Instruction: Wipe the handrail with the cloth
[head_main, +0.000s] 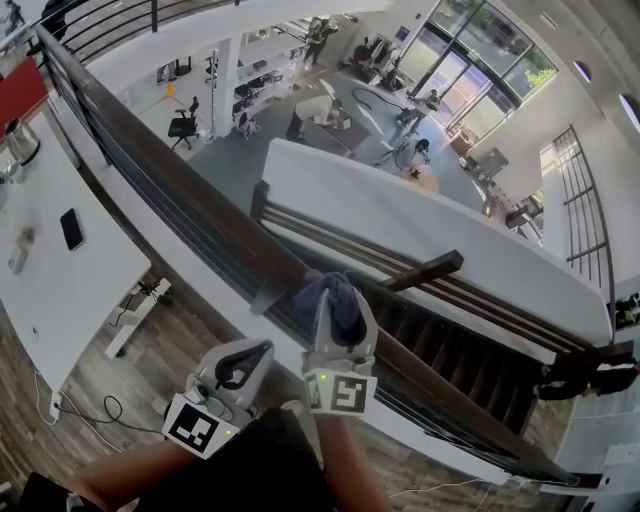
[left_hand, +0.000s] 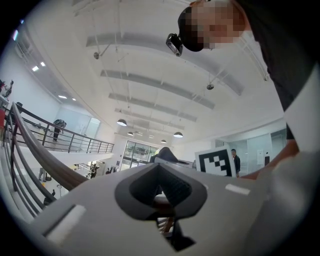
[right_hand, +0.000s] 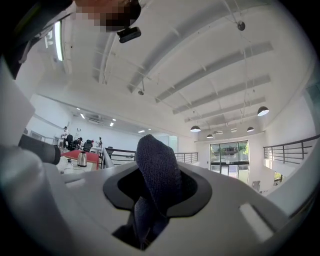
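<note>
- One white table is far to the left. One dark phone lies on it. The table has no part in the job.
- There are two grippers, one in each hand.
- The left gripper is on the near side of the rail, a bit to the left. Its jaws are pressed together with nothing in them. It is not touching the rail and has no job right now.
- There is one long brown handrail. It runs from far left to near right, across the middle of the scene.
- There is one cloth. It is dark blue and bunched up. It sits over the handrail, about halfway along.
- The right gripper is pinching the cloth. A lump of cloth sticks out past the jaw tips. The gripper is just to the right of the left one.
- The step in hand looks like the wiping itself, because the cloth is at the top of the rail. I cannot tell for sure if it is pressing on the wood.
- Next, the right gripper needs to push the cloth down onto the rail and slide it along.
- The pinch must stay tight so the cloth does not slip out and fall over the edge to the floor far below.
</note>
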